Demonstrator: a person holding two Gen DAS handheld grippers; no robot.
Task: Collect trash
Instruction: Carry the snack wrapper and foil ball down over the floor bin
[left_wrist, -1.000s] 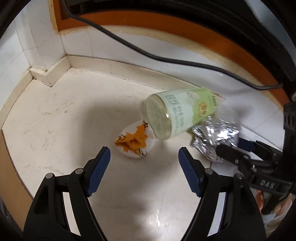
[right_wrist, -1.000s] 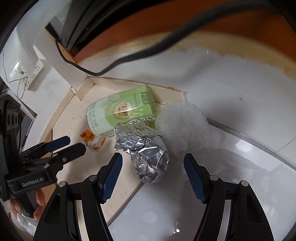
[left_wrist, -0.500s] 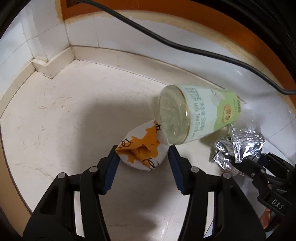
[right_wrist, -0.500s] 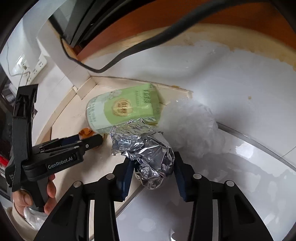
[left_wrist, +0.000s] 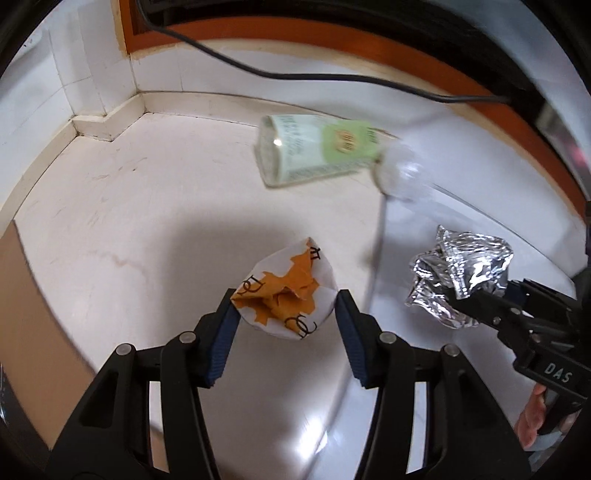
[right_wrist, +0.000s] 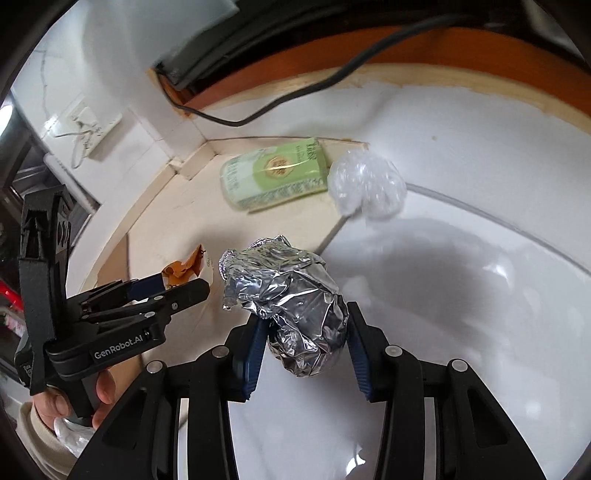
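Note:
My left gripper (left_wrist: 286, 295) is shut on a crumpled white and orange paper wrapper (left_wrist: 284, 280), both blue pads pressed against its sides above the pale floor. My right gripper (right_wrist: 306, 317) is shut on a crumpled ball of silver foil (right_wrist: 288, 288), which sticks out ahead of the pads. In the left wrist view the foil ball (left_wrist: 461, 273) and the right gripper (left_wrist: 495, 295) are at the right. The right wrist view has the left gripper (right_wrist: 183, 284) with the wrapper (right_wrist: 184, 266) at the left. A bottle with a green label (left_wrist: 317, 151) lies on its side by the wall, a wad of clear plastic (left_wrist: 402, 173) at its neck end.
A black cable (left_wrist: 295, 75) hangs along the wall above an orange-brown band. The skirting (left_wrist: 107, 122) makes a stepped corner at the far left. A white power strip (right_wrist: 99, 136) hangs on the left wall. A hand (right_wrist: 55, 402) holds the left gripper's handle.
Both grippers went from open to shut, the left on the wrapper, the right on the foil ball. Both then drew back from the bottle, which now lies farther off.

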